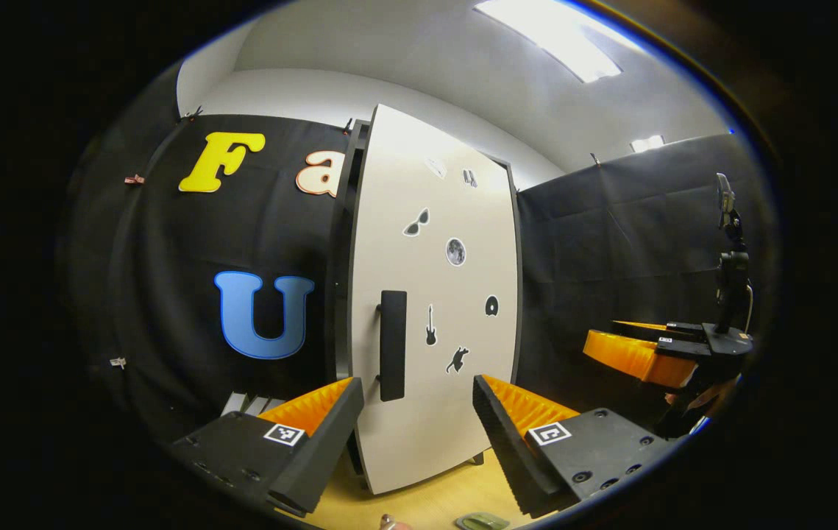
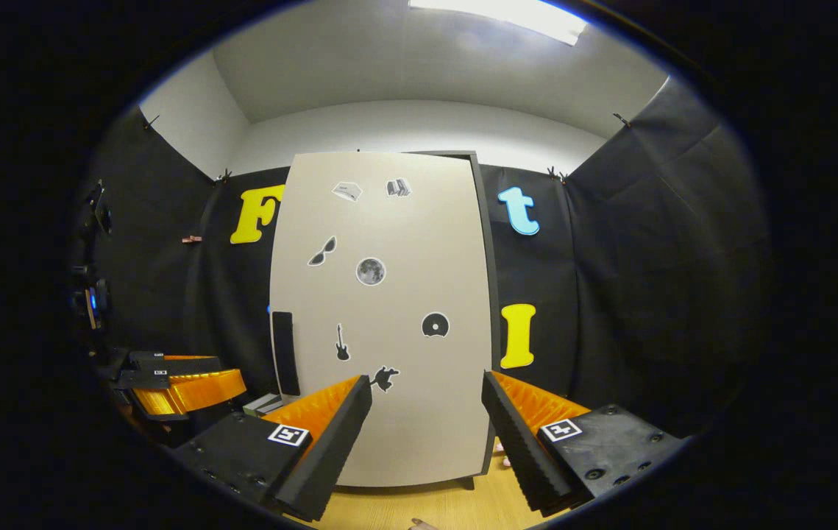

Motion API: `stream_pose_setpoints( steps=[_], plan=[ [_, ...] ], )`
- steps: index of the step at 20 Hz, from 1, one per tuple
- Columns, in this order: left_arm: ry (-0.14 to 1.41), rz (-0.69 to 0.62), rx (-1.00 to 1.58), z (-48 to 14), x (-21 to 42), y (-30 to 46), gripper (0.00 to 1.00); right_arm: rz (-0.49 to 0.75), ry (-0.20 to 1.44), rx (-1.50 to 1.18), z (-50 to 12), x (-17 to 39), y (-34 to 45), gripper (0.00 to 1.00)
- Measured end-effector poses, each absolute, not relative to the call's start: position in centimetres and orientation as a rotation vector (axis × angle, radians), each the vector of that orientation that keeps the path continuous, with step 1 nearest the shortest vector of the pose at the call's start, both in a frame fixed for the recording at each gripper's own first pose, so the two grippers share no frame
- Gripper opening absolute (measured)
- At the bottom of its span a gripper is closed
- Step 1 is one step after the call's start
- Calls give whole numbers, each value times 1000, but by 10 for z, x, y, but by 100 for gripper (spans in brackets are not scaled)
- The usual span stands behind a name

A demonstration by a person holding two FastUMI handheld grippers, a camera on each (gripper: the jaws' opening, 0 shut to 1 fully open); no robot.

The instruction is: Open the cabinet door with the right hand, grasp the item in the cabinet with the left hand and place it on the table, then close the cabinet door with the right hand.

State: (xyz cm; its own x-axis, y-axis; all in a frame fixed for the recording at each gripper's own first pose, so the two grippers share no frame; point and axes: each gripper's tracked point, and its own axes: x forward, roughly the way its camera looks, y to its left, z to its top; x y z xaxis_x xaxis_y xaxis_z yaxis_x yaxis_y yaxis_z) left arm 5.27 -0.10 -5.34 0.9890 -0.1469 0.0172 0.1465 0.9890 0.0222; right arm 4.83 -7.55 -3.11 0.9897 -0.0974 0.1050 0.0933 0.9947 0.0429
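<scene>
A tall cabinet stands on the wooden table with its white door (image 1: 437, 294) (image 2: 382, 309) closed; the door carries several small stickers. A black vertical handle (image 1: 392, 344) (image 2: 283, 353) sits on the door's left edge. The door hides whatever is inside. My left gripper (image 1: 419, 383) is open, short of the door, with the handle just left of the gap. My right gripper (image 2: 426, 379) is open too, facing the lower middle of the door and apart from it. The left gripper view shows the right gripper (image 1: 610, 342) off to the right; the right gripper view shows the left gripper (image 2: 220, 383) at the left.
The wooden table top (image 1: 419, 500) (image 2: 419, 504) runs in front of the cabinet. A small greenish object (image 1: 481, 521) lies near its front edge. A grey slatted thing (image 1: 246, 403) (image 2: 264, 403) sits left of the cabinet base. Black cloth walls close in on both sides.
</scene>
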Motion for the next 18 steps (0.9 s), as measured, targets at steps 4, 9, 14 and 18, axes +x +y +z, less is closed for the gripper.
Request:
stream_pose_setpoints(
  steps=[4,9,14,18],
  plan=[
    [-23,-131,3,-52,55,1,94,-97,-114,30,-30,45,-77,98],
    [-2,-149,-15,-57,56,-2,94,-88,-114,13,-32,42,-76,98],
    [-1,-151,-14,-56,56,-3,95,-85,-116,13,-34,35,-74,98],
    [-5,-160,-8,-56,57,-4,95,-88,-113,11,-35,32,-74,98]
  ],
)
